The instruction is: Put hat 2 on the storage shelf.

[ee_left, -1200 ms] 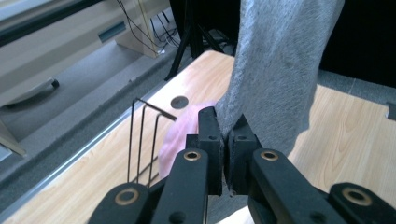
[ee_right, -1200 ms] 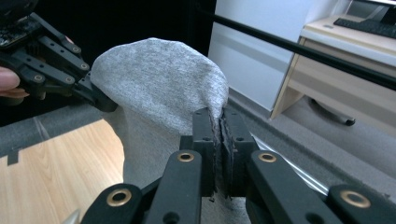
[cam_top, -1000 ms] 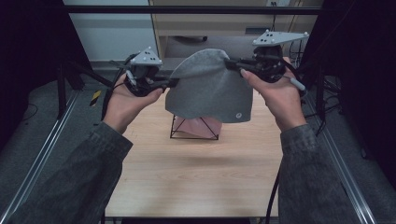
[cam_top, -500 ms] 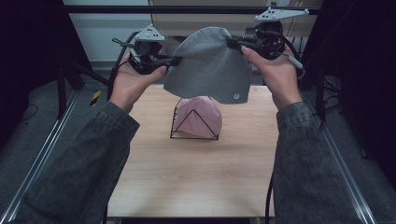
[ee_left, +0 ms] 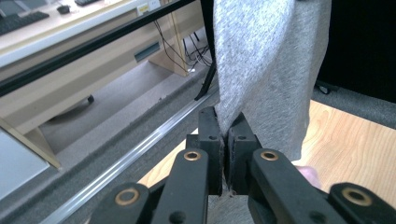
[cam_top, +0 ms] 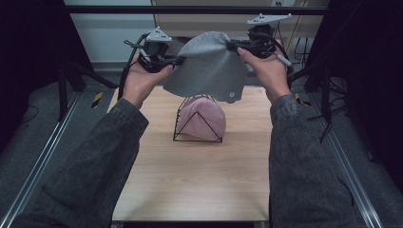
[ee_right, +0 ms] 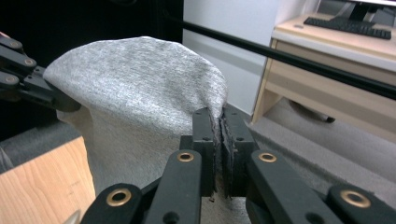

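Grey hat held up between two tools above the far end of the table.

Nearest, two grey sleeves point(cam_top: 90, 166) reach in over the bare wooden table point(cam_top: 190, 185). Beyond them, a pink hat point(cam_top: 206, 116) sits on a black wire stand point(cam_top: 179, 124) around mid-table. Above and beyond it hangs the grey hat point(cam_top: 209, 66), clear of the pink hat and the table, a small round badge near its lower edge. The left tool point(cam_top: 177, 60) is clamped on the hat's left edge; in the left gripper view its jaws pinch the fabric tight point(ee_left: 224, 140). The right tool point(cam_top: 232, 46) is likewise closed on the right edge, the fabric nipped between its pads point(ee_right: 218, 135). Farthest off stand a black crossbar point(cam_top: 190, 9) and a wooden desk point(ee_right: 327, 60).
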The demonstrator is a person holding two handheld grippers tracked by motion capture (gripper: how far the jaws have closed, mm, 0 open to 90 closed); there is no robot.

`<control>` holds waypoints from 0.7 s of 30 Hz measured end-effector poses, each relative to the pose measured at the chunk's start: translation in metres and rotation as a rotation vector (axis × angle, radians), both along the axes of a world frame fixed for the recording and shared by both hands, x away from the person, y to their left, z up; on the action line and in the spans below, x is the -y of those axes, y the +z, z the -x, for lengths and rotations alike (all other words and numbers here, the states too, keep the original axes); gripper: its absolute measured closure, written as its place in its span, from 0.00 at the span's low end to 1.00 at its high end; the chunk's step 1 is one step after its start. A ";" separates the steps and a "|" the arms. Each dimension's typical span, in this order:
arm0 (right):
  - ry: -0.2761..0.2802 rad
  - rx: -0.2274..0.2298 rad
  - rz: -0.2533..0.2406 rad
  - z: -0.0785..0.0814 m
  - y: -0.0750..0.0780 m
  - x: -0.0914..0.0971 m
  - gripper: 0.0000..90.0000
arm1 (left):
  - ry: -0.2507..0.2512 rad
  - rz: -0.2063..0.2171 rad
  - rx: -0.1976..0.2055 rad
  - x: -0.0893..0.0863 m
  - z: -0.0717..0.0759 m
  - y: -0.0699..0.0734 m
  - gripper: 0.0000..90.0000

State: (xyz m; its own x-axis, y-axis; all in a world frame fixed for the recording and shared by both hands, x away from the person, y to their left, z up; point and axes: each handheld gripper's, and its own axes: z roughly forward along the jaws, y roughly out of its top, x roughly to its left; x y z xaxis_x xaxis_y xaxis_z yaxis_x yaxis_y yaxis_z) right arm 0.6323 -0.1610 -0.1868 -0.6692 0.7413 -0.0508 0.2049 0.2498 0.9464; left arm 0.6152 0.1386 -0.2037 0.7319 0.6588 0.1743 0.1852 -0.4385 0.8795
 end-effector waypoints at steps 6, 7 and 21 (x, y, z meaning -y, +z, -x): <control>-0.017 -0.039 0.014 -0.017 -0.014 -0.002 0.96 | 0.011 -0.011 -0.006 0.002 -0.012 -0.009 0.96; -0.019 -0.043 0.014 -0.019 -0.016 -0.002 0.96 | 0.013 -0.013 -0.008 0.002 -0.014 -0.010 0.96; -0.040 -0.062 0.049 -0.031 -0.032 -0.009 0.96 | 0.042 -0.003 -0.020 0.000 -0.041 -0.031 0.96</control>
State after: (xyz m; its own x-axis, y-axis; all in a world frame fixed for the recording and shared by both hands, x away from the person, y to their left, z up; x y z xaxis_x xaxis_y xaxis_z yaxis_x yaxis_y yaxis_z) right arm 0.6633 -0.1524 -0.2189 -0.6424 0.7649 -0.0473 0.2734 0.2864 0.9183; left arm 0.6558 0.1390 -0.2347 0.7067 0.6887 0.1619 0.2210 -0.4322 0.8743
